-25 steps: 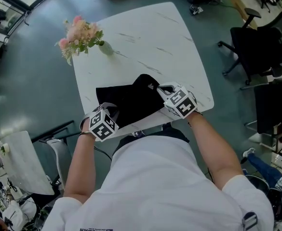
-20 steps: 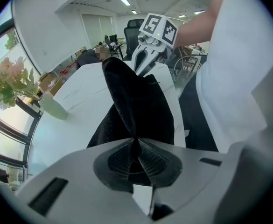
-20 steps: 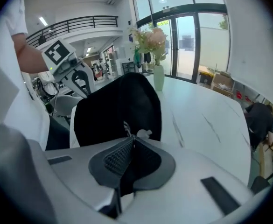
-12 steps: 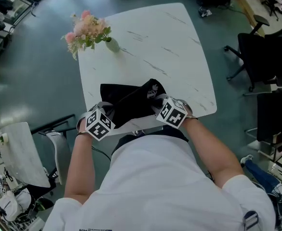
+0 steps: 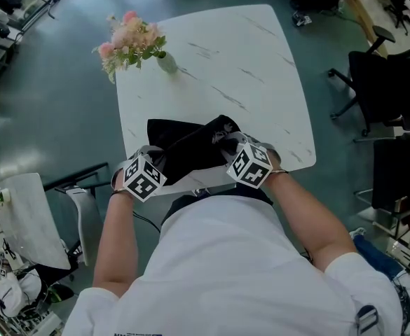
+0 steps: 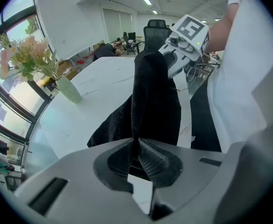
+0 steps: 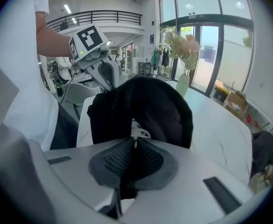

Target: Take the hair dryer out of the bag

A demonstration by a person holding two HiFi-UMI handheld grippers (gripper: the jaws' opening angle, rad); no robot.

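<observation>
Step in hand: opening the bag. The hair dryer is not out yet, and I'd judge it's inside, since no view shows it clearly.

- Black bag (image 5: 188,148) lies at the near edge of the white table (image 5: 226,54), in front of the person. Vase of flowers (image 5: 132,43) sits at the far corner, well apart and out of the way.
- Left gripper (image 5: 155,162) has its jaws closed on a fold of bag fabric at the bag's left end. In the left gripper view the cloth runs straight up from between the pads.
- Right gripper (image 5: 227,144) is clamped on the fabric at the bag's right end, with black cloth pinched between its pads.
- So both grippers hold the bag and neither holds the dryer.
- The right gripper view shows a white bit (image 7: 138,129) just behind the pinched cloth. It may be the dryer's cord or a print on the bag; too small to tell.

Next move, my read: pull the two pinches apart to spread the mouth. Keep one gripper on the fabric as an anchor, free the other, and reach in for the dryer.

Risk: soft cloth may collapse over the opening once one side lets go.
</observation>
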